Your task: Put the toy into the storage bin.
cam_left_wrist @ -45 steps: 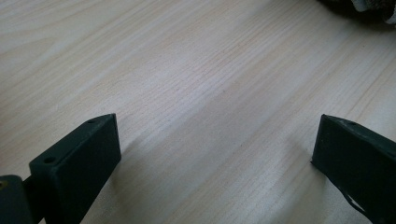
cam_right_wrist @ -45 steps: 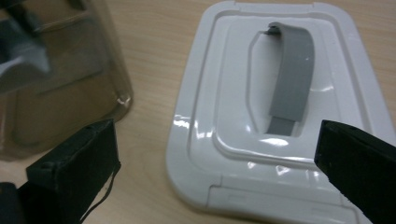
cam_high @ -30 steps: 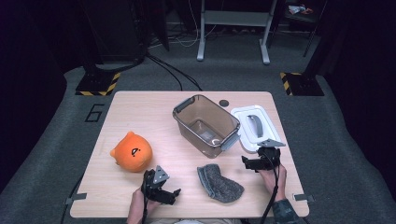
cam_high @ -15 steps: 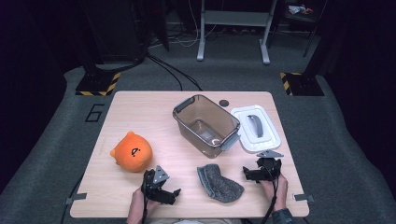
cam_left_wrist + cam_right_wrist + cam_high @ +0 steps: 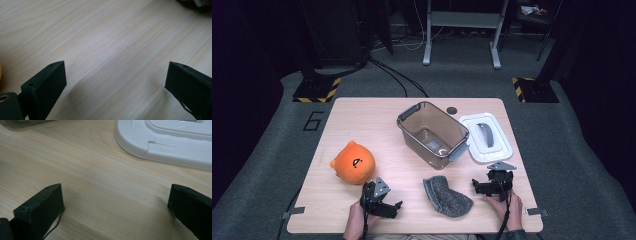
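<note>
Both sets of jaws stand wide apart with only bare desk (image 5: 382, 120) between them. The right gripper (image 5: 493, 184) sits low at the lower right of the high view, just below the white lid (image 5: 486, 138); the left gripper (image 5: 382, 200) rests at the lower left, near the orange plush (image 5: 352, 162). The grey cloth (image 5: 446, 196) lies between them, bottom centre, with the clear bin (image 5: 432, 134) above it. To take the cloth well, the right gripper would likely need to swing toward its near edge, come down low and pinch a raised fold.
</note>
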Motion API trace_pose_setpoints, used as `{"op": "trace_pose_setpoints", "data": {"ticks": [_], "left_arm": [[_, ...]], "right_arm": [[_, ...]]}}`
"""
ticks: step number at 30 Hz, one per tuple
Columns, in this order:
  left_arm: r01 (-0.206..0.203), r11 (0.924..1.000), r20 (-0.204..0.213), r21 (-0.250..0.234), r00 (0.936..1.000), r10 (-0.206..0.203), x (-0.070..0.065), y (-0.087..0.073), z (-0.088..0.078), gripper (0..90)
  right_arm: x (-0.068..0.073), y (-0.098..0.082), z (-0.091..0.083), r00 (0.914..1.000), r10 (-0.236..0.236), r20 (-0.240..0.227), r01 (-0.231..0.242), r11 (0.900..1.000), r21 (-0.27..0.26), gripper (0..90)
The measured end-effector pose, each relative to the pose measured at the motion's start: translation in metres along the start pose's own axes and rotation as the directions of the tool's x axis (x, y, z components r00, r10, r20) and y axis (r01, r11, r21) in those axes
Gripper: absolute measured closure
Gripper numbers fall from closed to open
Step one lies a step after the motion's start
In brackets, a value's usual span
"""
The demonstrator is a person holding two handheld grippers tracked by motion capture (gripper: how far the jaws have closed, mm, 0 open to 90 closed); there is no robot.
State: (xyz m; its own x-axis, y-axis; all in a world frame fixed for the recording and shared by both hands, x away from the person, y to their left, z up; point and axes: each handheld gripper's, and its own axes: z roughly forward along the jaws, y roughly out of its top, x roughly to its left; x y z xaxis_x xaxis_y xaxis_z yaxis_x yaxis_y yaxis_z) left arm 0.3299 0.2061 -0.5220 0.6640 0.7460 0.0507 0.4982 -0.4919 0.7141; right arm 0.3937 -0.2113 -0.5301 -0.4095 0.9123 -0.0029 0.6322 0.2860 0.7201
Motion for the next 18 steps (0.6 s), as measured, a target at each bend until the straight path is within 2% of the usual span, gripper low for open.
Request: {"op": "trace_pose_setpoints", "data": {"ticks": [1,2,3,8,9,10,11,13,18], "left_arm": [[0.016,0.9993,0.002,-0.034,0.9999,-0.016,0.000,0.002,-0.006,2.1],[0.016,0.9993,0.002,-0.034,0.9999,-0.016,0.000,0.002,-0.006,2.2],[0.020,0.9982,0.004,-0.056,0.9998,-0.019,0.001,0.004,-0.014,2.0],[0.014,0.9963,0.021,-0.085,0.9997,-0.012,0.007,0.011,-0.034,0.0],[0.014,0.9963,0.021,-0.085,0.9997,-0.012,0.007,0.011,-0.034,0.0],[0.023,0.9943,0.033,-0.104,0.9993,-0.020,0.010,0.015,-0.045,0.0],[0.030,0.9914,0.029,-0.128,0.9992,-0.027,0.012,0.017,-0.050,0.0],[0.028,0.9903,0.032,-0.136,0.9992,-0.024,0.015,0.019,-0.056,0.0],[0.032,0.9858,-0.015,-0.165,0.9993,-0.035,0.035,0.027,-0.078,0.0]], "right_arm": [[0.000,0.000,0.000,1.0000,0.003,-0.001,-0.003,1.000,0.002,0.0],[0.000,0.000,0.000,1.0000,0.003,-0.001,-0.003,1.000,0.002,0.0],[0.000,0.001,0.000,1.0000,0.009,-0.002,-0.009,1.000,0.003,0.0],[0.000,0.001,0.000,1.0000,0.008,0.003,-0.008,1.000,0.002,0.0],[0.000,0.001,0.000,1.0000,0.008,0.003,-0.008,1.000,0.002,0.0],[0.001,0.000,0.000,0.9999,0.014,0.008,-0.014,1.000,0.000,0.0],[0.001,0.000,0.000,0.9999,0.013,0.008,-0.013,1.000,-0.001,0.0],[0.001,0.000,0.000,0.9998,0.015,0.010,-0.015,1.000,0.000,0.0],[0.002,0.000,0.000,0.9998,0.015,0.014,-0.015,1.000,-0.003,0.0]]}}
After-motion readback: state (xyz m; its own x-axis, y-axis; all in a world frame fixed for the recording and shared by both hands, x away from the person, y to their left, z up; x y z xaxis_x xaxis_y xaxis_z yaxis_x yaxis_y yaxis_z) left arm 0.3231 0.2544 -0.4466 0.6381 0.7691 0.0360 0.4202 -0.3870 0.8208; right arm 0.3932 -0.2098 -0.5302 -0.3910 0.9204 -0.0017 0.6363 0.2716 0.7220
